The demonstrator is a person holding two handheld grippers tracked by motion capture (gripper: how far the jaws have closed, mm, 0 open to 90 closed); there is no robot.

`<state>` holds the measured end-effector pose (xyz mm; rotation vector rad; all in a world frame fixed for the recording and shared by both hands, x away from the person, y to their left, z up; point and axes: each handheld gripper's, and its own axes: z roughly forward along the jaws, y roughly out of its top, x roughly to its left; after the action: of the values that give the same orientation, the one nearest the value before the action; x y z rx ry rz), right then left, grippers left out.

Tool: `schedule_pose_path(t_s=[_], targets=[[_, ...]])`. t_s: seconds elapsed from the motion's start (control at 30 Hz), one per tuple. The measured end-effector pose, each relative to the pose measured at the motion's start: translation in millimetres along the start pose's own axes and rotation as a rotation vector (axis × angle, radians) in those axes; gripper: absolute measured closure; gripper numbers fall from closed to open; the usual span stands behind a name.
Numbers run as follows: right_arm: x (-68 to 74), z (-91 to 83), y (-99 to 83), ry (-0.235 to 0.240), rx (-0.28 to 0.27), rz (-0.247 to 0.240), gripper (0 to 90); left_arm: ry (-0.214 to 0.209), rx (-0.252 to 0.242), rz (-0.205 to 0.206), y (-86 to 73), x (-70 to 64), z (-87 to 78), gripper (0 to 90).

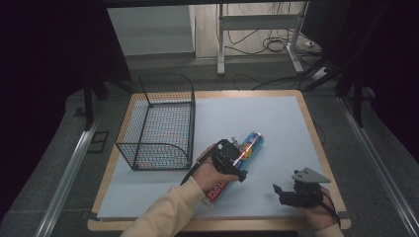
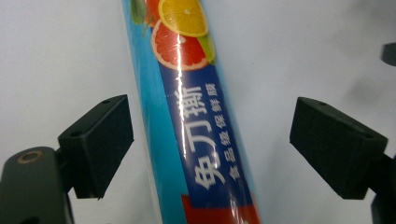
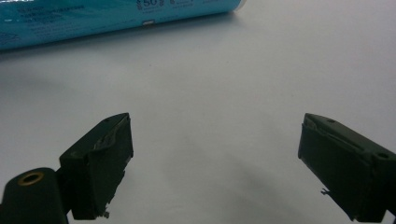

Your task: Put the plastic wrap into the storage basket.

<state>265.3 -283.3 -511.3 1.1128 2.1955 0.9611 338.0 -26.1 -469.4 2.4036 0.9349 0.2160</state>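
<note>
Table (image 1: 276,118), pale mat; wire basket (image 1: 160,121) at far left, empty. Cling-film roll (image 2: 196,126) lies flat at mid-table, just right of the basket. Left claw (image 1: 232,160) hangs over the roll, jaws spread, one on each side, neither touching. Right claw (image 1: 289,192) rests near the front right edge, spread, holding nothing.

Risk: glossy round wrapper; an off-centre pinch could roll it away or slip.

Roll's near end hidden under the hand; small print unreadable.
</note>
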Motion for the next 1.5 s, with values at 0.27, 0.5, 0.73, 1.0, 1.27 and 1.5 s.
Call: schedule_pose_path(t_s=[0.27,0.5,0.73,1.0,1.27,1.5], targets=[[-0.3,0.4,0.0,-0.001,0.002,0.001,10.5,0.0,0.086,-0.042,4.8,5.4,23.1,14.0],[-0.6,0.2,0.1,-0.001,0.003,0.002,10.5,0.009,0.118,-0.069,3.5,6.8,30.2,19.9],[-0.9,1.1,-0.1,-0.004,0.023,0.006,10.6,0.03,0.16,-0.078,4.3,7.2,42.7,22.2],[-1.2,1.5,-0.7,-0.01,0.038,0.005,10.7,0.009,0.197,-0.103,6.7,11.7,43.7,29.6],[-1.5,0.5,-0.4,-0.008,0.035,0.008,11.0,-0.018,0.246,-0.042,8.3,13.8,39.3,30.3],[-0.6,0.4,0.1,-0.008,0.034,0.006,11.0,-0.037,0.226,-0.005,12.2,15.7,22.7,30.6]])
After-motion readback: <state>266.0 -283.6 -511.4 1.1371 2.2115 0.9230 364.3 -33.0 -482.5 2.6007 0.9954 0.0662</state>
